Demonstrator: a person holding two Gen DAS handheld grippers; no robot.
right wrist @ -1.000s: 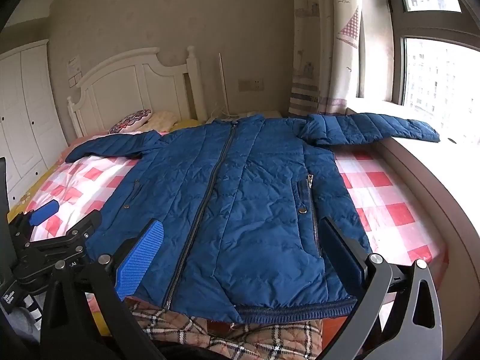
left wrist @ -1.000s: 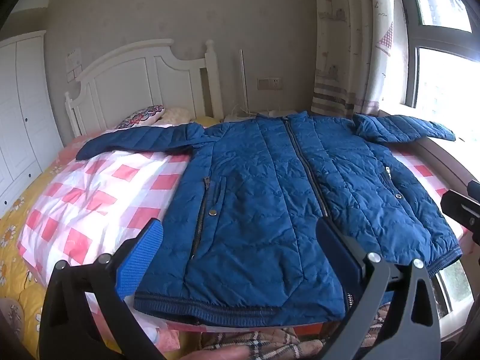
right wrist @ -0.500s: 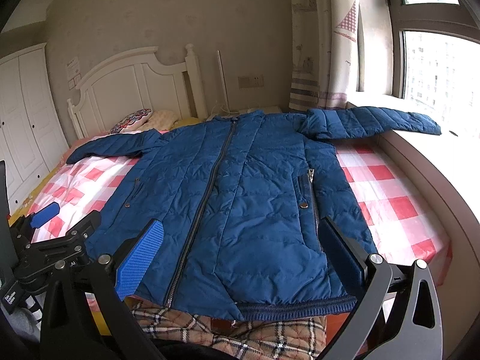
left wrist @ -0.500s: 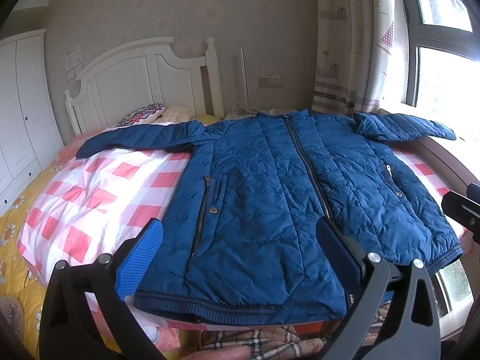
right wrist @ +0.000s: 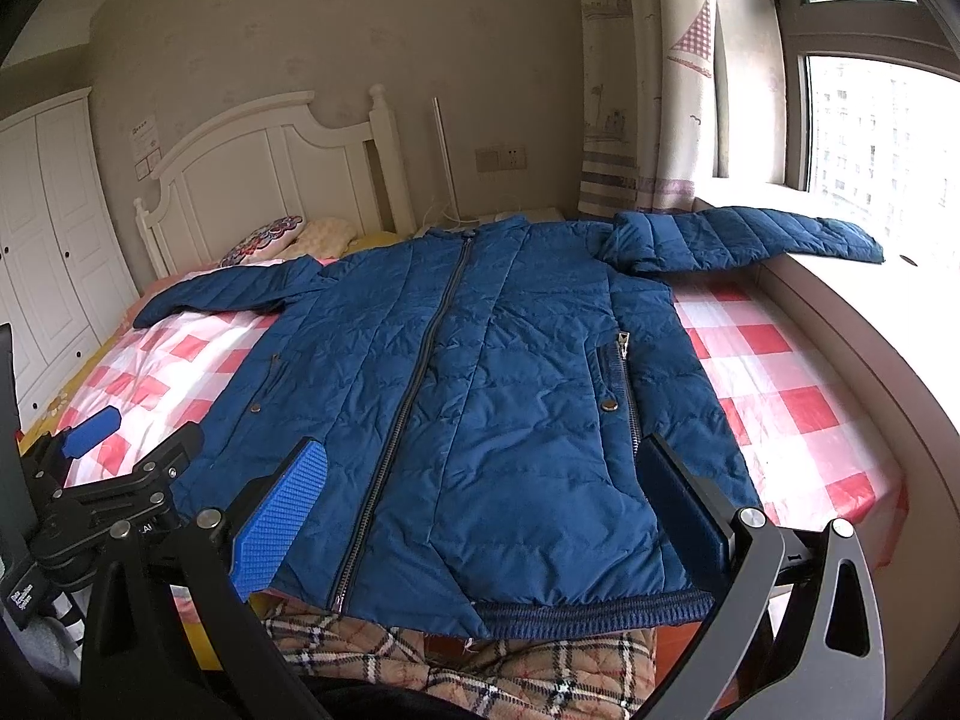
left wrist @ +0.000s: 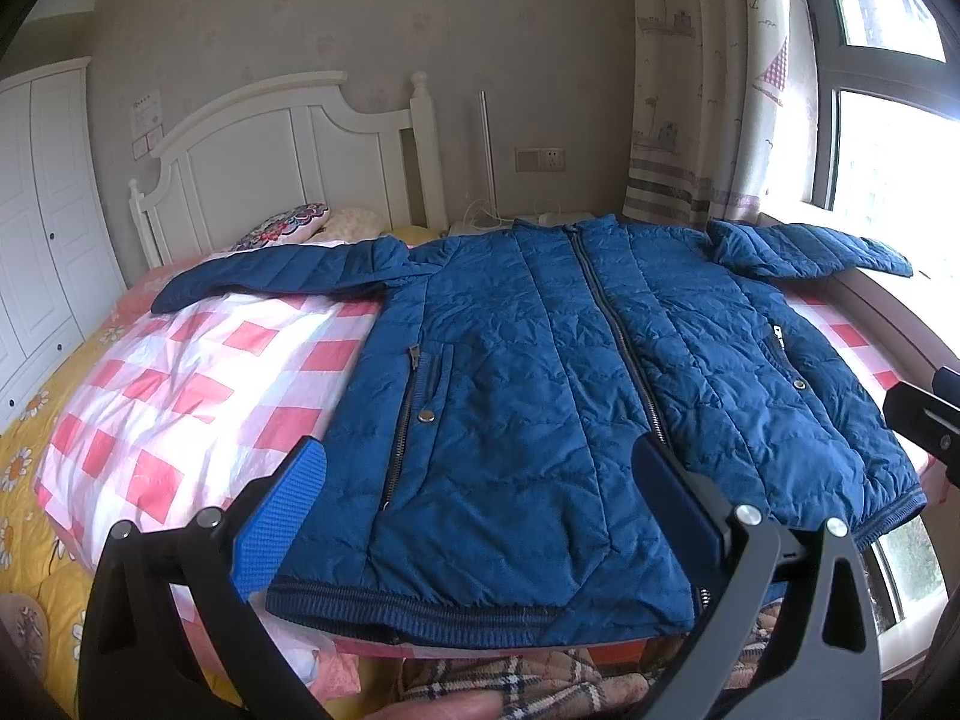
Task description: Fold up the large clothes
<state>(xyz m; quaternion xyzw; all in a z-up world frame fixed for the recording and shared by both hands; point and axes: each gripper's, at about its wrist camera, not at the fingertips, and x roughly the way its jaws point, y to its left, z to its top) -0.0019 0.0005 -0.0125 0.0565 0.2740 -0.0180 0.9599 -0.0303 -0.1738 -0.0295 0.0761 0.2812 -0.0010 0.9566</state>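
The blue quilted jacket (left wrist: pixel 540 408) lies flat, front up and zipped, on the checked bedspread (left wrist: pixel 180 384), its long axis running from hem to collar toward twelve o'clock. Both the left gripper (left wrist: pixel 474 516) and the right gripper (right wrist: pixel 480 510) hover spread wide and empty above the hem. The left sleeve (left wrist: pixel 270 276) stretches toward ten o'clock, nearer the left gripper; the right sleeve (right wrist: pixel 750 237) reaches toward two o'clock.

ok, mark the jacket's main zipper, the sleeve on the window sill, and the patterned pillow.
main zipper (right wrist: pixel 420 372), right wrist view, midway down the zipped teeth.
sleeve on the window sill (right wrist: pixel 780 234), right wrist view, middle of the quilted sleeve.
patterned pillow (left wrist: pixel 282 227), left wrist view, its printed top face by the headboard.
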